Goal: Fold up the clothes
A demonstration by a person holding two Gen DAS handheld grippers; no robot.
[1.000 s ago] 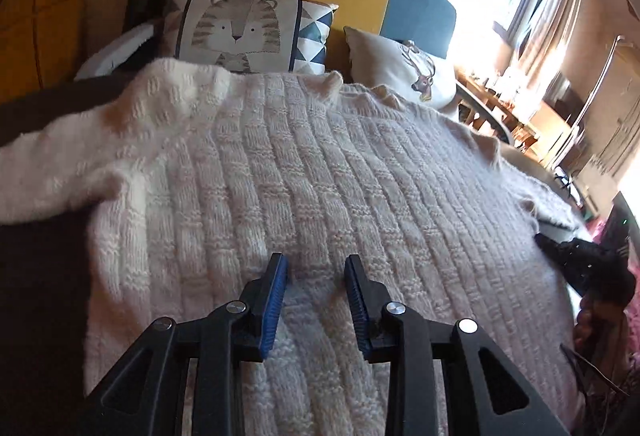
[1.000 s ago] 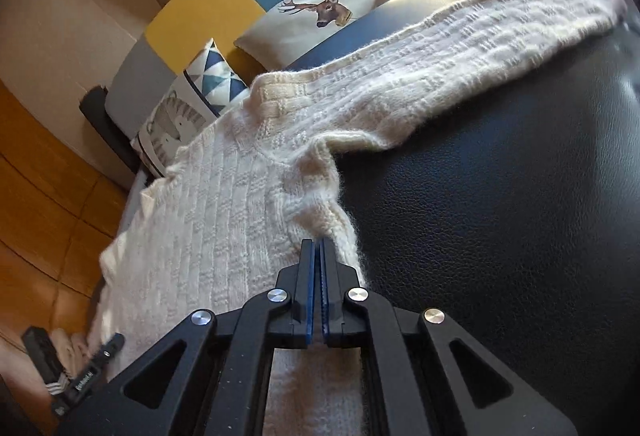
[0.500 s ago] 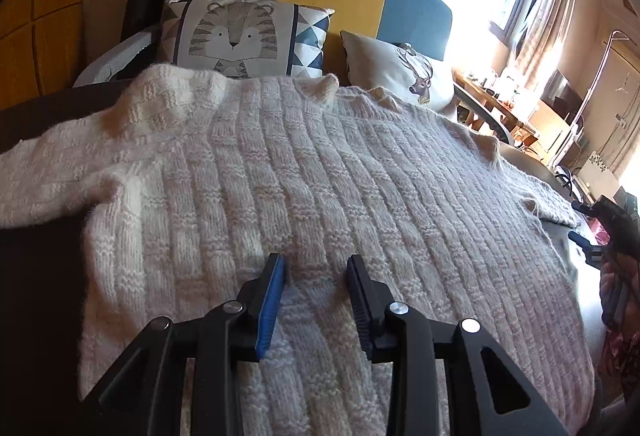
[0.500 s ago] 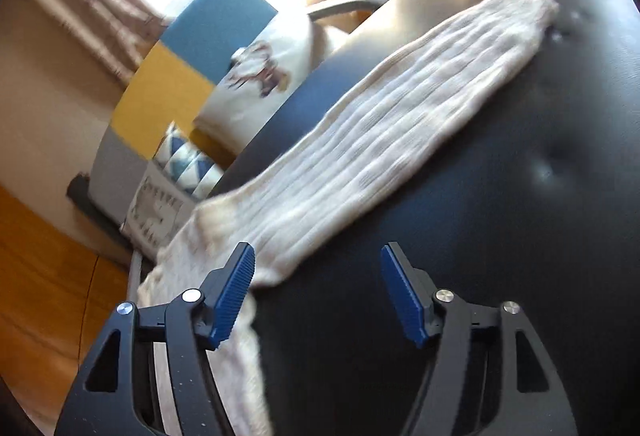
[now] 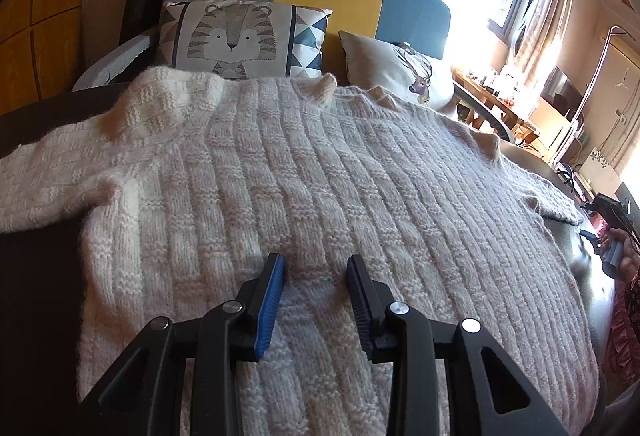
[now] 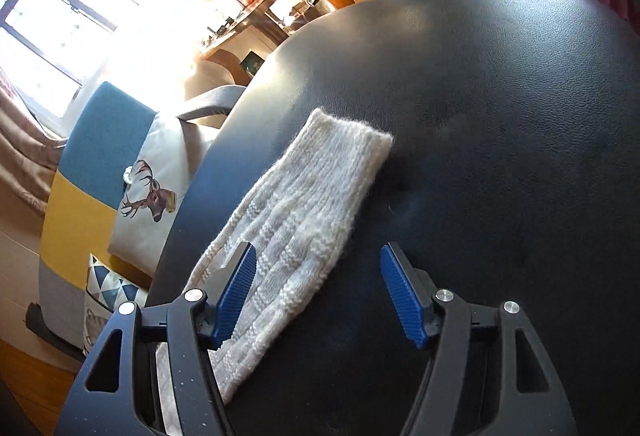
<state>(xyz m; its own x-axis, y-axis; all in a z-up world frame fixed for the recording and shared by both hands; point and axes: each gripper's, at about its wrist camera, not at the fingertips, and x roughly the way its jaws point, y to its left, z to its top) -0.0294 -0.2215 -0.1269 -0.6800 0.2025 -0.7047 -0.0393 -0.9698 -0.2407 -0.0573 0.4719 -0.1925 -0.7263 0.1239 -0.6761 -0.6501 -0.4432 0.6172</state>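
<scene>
Left gripper point(image 5: 316, 276): jaws apart, nothing clamped, poised over the hem area of the sweater point(image 5: 304, 172). Right gripper point(image 6: 318, 270): jaws wide apart, empty, above the sleeve point(image 6: 304, 220). Sweater: cream knit, spread flat on black surface point(image 6: 500, 124). Behind: tiger cushion point(image 5: 236, 36), deer cushion point(image 5: 400, 74).

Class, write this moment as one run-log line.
sweater: spread flat, unfolded | sleeve: stretched out on dark surface | left gripper: open over sweater | right gripper: open near sleeve
</scene>
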